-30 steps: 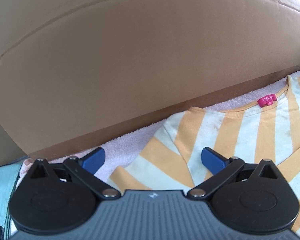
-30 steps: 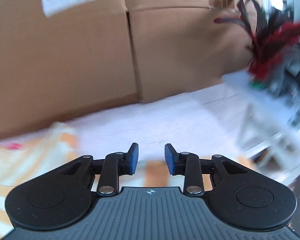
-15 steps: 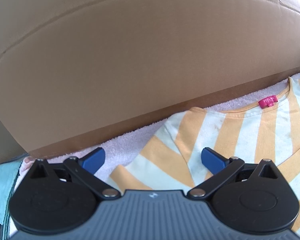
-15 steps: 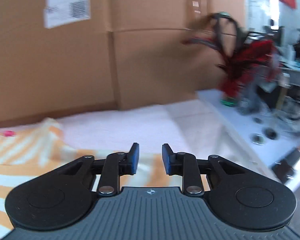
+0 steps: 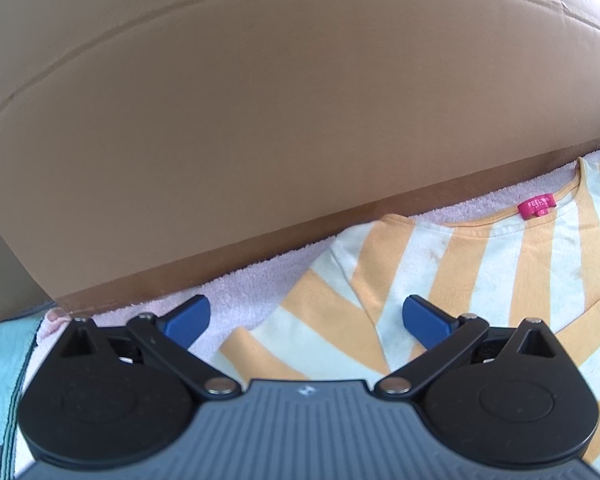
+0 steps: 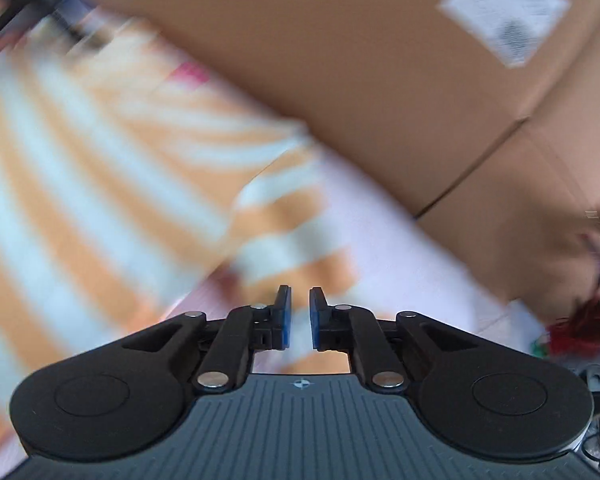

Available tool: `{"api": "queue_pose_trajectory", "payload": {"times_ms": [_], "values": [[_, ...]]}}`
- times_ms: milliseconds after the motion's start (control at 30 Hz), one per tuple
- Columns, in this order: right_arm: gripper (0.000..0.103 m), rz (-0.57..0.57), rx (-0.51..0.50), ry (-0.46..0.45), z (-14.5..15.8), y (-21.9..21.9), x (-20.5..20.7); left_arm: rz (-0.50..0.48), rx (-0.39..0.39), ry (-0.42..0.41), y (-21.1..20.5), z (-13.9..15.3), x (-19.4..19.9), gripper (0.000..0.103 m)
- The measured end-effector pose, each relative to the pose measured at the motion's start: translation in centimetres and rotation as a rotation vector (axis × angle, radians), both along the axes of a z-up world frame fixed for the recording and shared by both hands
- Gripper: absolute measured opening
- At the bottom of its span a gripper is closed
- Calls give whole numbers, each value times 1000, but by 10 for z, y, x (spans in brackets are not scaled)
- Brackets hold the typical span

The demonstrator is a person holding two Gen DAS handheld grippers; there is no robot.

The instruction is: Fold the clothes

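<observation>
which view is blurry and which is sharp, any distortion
Right wrist view: heavy motion blur smears the striped shirt and cardboard box; only the gripper stays crisp. Left wrist view: sharp, pink label distinct, fisheye bowing the box edges.

The T-shirt [image 5: 520, 264] lies flat on a towel [image 5: 252, 284], its collar toward the cardboard boxes [image 5: 260, 120] standing just behind.
</observation>
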State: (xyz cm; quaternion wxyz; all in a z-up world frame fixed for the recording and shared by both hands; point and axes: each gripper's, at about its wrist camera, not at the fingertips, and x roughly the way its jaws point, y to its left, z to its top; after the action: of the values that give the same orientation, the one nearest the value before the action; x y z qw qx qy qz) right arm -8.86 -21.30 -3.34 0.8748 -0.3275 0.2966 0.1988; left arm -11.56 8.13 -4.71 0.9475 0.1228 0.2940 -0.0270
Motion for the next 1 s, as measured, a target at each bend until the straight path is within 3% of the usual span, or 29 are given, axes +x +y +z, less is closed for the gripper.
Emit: {"api": "queue_pose_trajectory", "payload": {"times_ms": [33,67,167,200,267,400,533,800,900,1000], "values": [[3,12,-1,3,1,-2,-4,0,-1,1,-1,0,-2,102],[7,-7,61,12,9,-8,-2,0,-5,2,-2,-1,-4,102],[33,-149,332,5,32,-34,18,0,-13,6,-5,-2,-10,102],[36,-220,400,-3,35,-42,31,0,-15,7,-6,-2,-12,102],[36,-338,398,-2,29,-48,61,1,-17,8,-8,-3,-17,102],[36,-301,446,161,9,-54,89,1,-23,11,-15,-5,-23,102],[34,-222,454,150,9,-56,75,-1,-47,23,-19,-7,-29,102],[35,-193,600,187,10,-63,82,1,-73,36,-31,-10,-44,102],[35,-173,489,144,6,-47,78,1,-75,37,-37,-12,-51,102],[36,-161,483,154,7,-45,79,1,-75,36,-46,-14,-55,102]]}}
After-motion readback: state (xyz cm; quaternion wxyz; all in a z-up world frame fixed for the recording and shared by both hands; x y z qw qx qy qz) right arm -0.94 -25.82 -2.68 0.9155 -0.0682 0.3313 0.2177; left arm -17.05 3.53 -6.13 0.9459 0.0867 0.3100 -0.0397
